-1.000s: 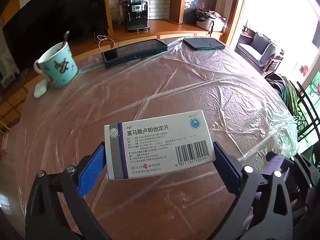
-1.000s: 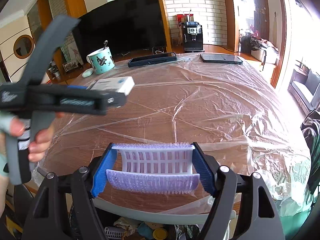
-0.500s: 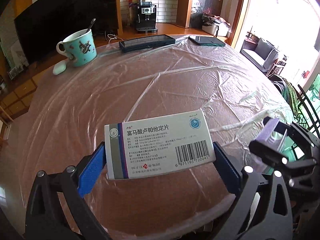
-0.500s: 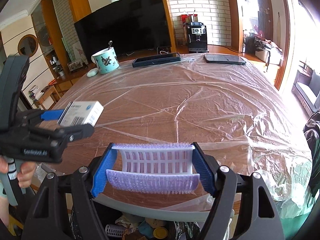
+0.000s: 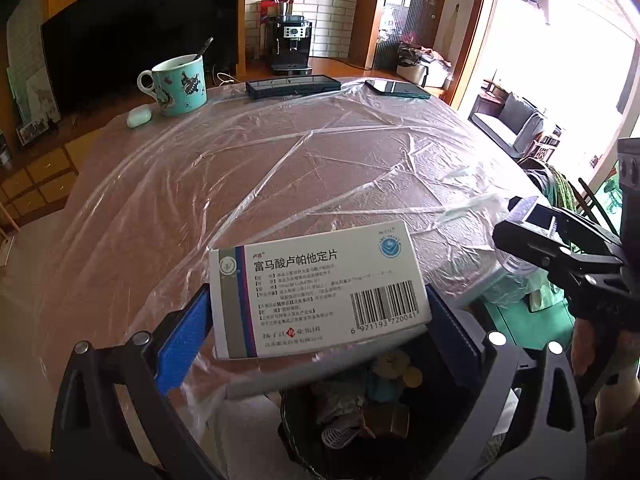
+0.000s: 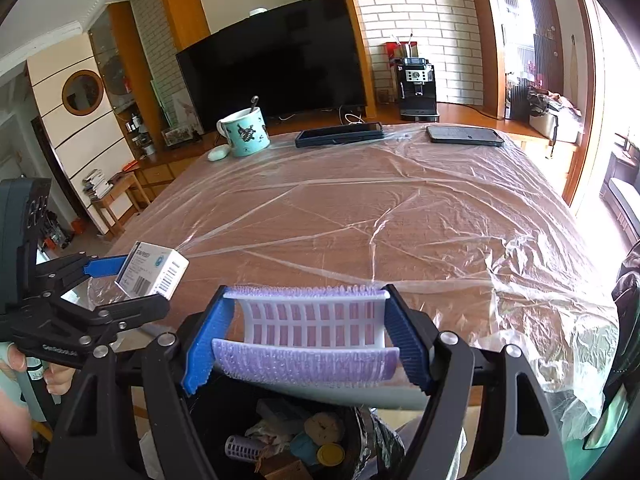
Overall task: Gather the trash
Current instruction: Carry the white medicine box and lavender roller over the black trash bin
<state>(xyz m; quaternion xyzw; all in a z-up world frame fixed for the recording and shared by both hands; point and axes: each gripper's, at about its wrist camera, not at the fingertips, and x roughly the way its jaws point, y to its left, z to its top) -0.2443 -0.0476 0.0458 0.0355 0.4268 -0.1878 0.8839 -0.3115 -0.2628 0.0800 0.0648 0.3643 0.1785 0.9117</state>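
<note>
My left gripper (image 5: 316, 312) is shut on a white medicine box (image 5: 320, 288) with blue print and a barcode, held over the table's near edge. In the right wrist view the same box (image 6: 154, 270) shows at the left in that gripper (image 6: 132, 280). My right gripper (image 6: 306, 336) is shut on a purple hair roller (image 6: 312, 332), its blue pads pressing both ends. Below both grippers stands a black trash bin (image 6: 360, 428), seen also as the bin (image 5: 296, 420) in the left wrist view, with several discarded items inside. The right gripper (image 5: 532, 232) appears at the right of the left wrist view.
A round table under clear plastic sheeting (image 6: 360, 220) fills the view. At its far side stand a teal mug with a spoon (image 6: 245, 131), a white earbud case (image 6: 218, 153), a dark tablet (image 6: 339, 134) and a second dark device (image 6: 464, 135). A hand (image 6: 20, 364) grips the left tool.
The left gripper with the box has drawn back toward the table's near edge, and the bin now shows beneath it. The right gripper rose slightly and shifted, roller still held.
</note>
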